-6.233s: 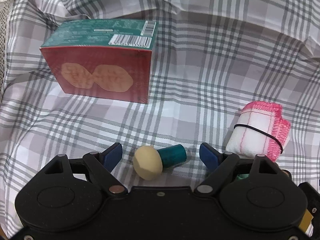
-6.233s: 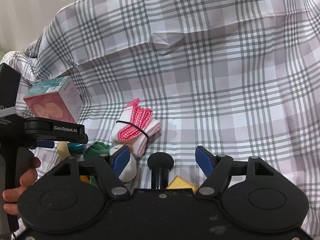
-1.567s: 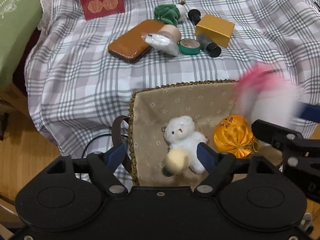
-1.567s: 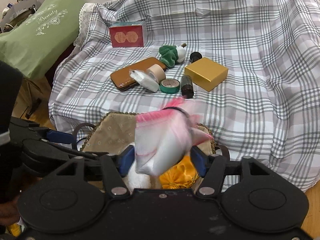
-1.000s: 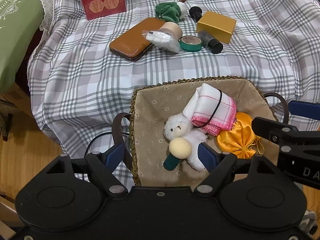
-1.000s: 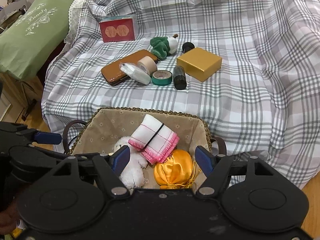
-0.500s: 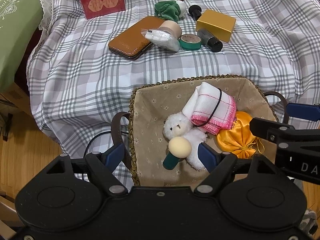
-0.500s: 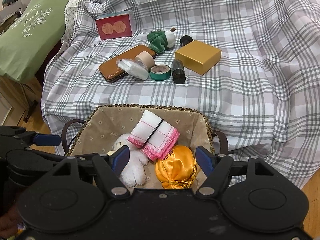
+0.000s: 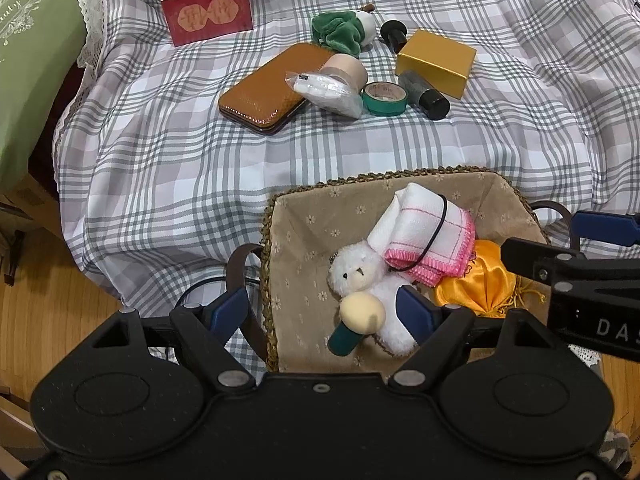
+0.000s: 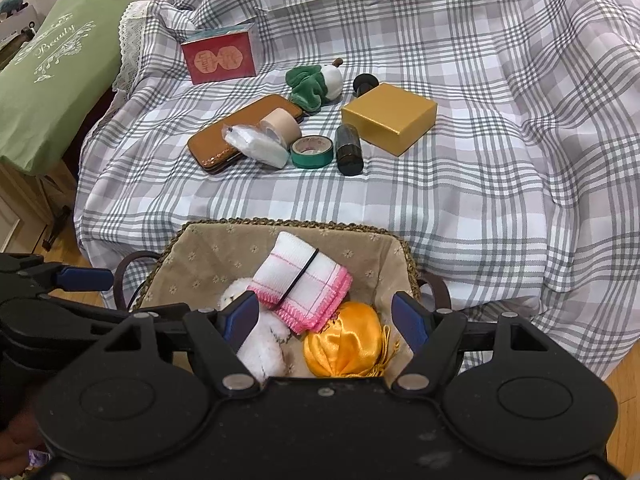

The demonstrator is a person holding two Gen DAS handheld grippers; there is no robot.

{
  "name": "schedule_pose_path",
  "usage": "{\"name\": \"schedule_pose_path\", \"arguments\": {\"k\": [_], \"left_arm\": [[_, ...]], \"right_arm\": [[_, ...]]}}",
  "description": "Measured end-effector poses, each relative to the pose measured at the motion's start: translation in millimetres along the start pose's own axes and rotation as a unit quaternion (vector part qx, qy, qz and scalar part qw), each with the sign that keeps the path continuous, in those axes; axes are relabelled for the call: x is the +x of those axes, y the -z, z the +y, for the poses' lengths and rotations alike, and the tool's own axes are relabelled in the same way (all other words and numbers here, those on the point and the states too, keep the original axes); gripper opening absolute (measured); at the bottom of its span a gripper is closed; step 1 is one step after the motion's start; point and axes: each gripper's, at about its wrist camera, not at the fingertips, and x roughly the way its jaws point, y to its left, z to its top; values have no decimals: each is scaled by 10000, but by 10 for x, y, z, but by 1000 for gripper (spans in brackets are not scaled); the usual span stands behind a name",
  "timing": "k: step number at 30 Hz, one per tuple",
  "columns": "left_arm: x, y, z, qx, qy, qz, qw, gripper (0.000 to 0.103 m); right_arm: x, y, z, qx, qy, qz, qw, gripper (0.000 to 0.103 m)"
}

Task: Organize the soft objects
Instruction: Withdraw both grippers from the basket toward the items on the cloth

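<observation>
1. Both sets of jaws are standing open & empty: left gripper (image 9: 322, 308) is hovering over the near left part of the basket (image 9: 269, 240), right gripper (image 10: 326, 318) over its near right part. Nothing is being gripped.
2. Already lying in the basket: folded cloth (image 9: 420, 232) w/ pink edge, white bear (image 9: 360, 276), orange satin pouch (image 9: 480, 280), mushroom-shaped toy (image 9: 358, 320). The cloth is leaning on the bear & pouch, so bumping the basket is risking a tip-out.
3. Prob. next soft item: green plush (image 10: 310, 82) sitting far back on the plaid cover (image 10: 480, 200), just beside the brown case (image 10: 224, 136) & near the black knob (image 10: 364, 82). Reaching across is risking a knock to the tape rolls (image 10: 296, 140) or the dark bottle (image 10: 349, 150), which could roll.
4. Mix-up risk: gold box (image 10: 390, 116) & red box (image 10: 220, 58) are looking rigid; grabbing them is going against the task.
5. The plastic-wrapped pack (image 10: 256, 146) is lying on the case; can't tell if soft.
6. The grippers are sitting close together over the basket, so they're risking a clash when pulling away.
7. The cover is wrinkled; jaws could be snagging fabric w/ the plush.
</observation>
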Motion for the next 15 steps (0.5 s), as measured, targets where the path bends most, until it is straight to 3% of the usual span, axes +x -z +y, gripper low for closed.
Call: {"name": "schedule_pose_path", "arguments": {"k": [15], "left_arm": [[65,-373,103,-100,-167,-305,9993,78]], "right_arm": [[165,-273,-88,90,157,-183,9997,72]]}}
